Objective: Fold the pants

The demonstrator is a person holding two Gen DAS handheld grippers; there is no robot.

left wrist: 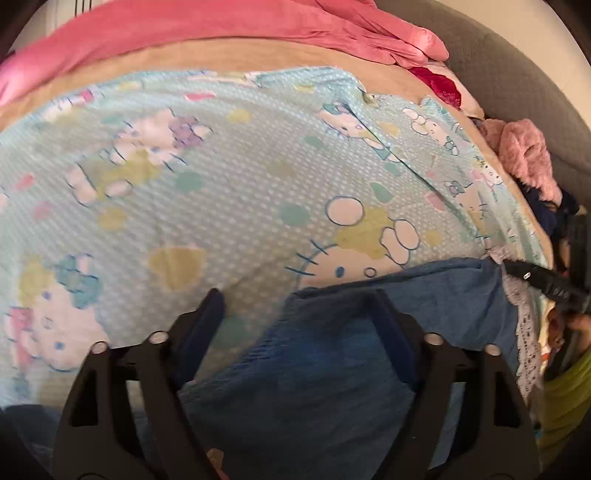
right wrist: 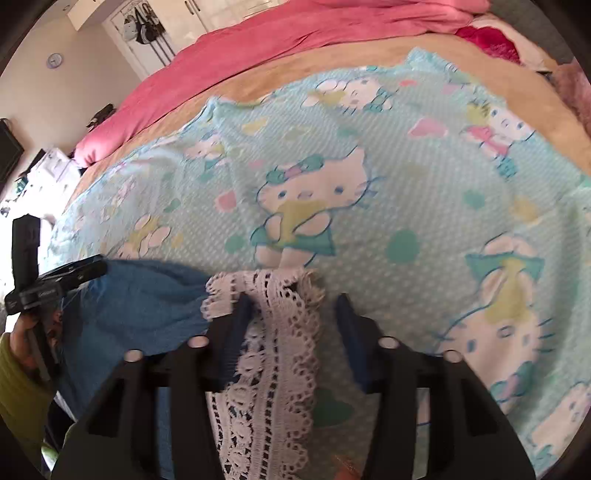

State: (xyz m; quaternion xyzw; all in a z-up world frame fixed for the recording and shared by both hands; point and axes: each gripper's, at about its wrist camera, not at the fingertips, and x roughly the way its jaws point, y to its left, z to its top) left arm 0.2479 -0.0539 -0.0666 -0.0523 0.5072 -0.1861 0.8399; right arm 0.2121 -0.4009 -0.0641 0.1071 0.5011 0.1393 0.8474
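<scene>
Left gripper [left wrist: 295,306] gapes over the blue pants [left wrist: 332,369]; right gripper [right wrist: 291,314] fingers open, straddling lace hem [right wrist: 273,354]; closing carelessly could pinch the bed sheet [right wrist: 406,184] underneath.

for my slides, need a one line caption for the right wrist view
Right claw open around the white lace trim of blue pants.

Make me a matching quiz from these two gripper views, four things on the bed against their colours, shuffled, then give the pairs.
Things:
1. pants
2. lace trim
3. duvet
4. cartoon-cat sheet

Colours:
A. white
B. light turquoise
C. blue
D. pink

Pairs: 1-C, 2-A, 3-D, 4-B
</scene>
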